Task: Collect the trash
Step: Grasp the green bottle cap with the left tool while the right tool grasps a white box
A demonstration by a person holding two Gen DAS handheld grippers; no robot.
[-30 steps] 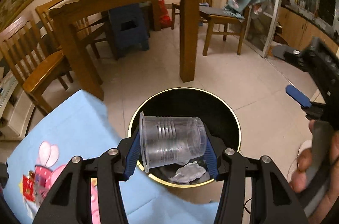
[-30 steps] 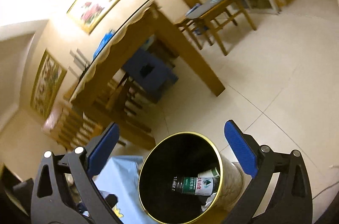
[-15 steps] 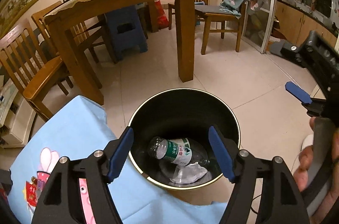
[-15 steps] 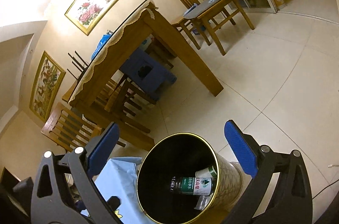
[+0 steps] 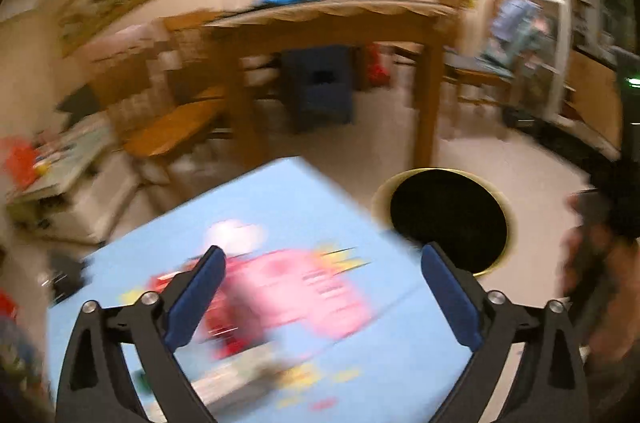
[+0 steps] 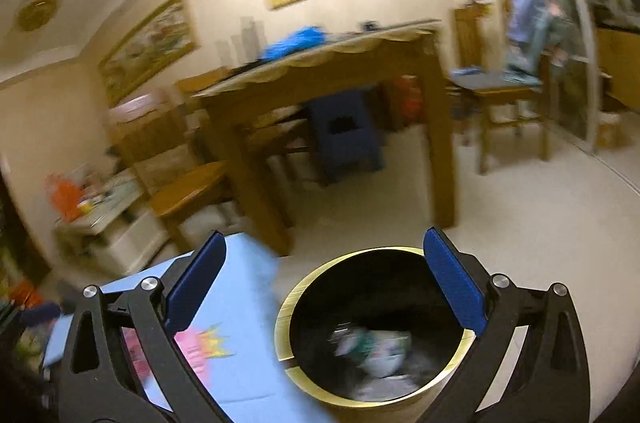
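Note:
A round bin with a gold rim and dark inside stands on the floor, at the right in the left wrist view (image 5: 448, 219) and low centre in the right wrist view (image 6: 376, 327). Blurred trash (image 6: 376, 343) lies inside, including a bottle with a green label. My left gripper (image 5: 322, 291) is open and empty above the light blue cloth with a pink cartoon print (image 5: 280, 275). My right gripper (image 6: 324, 283) is open and empty above the bin. Both views are motion-blurred.
The blue cloth (image 6: 236, 351) covers a table beside the bin. A wooden dining table (image 6: 320, 75), chairs (image 6: 504, 91) and a blue stool (image 6: 344, 135) stand beyond on the pale tiled floor. The person's hand shows at the right edge (image 5: 600, 263).
My left gripper opened and dropped the clear plastic cup into the bin, then swung left over the blue cloth. My right gripper stayed open and turned to look over the bin.

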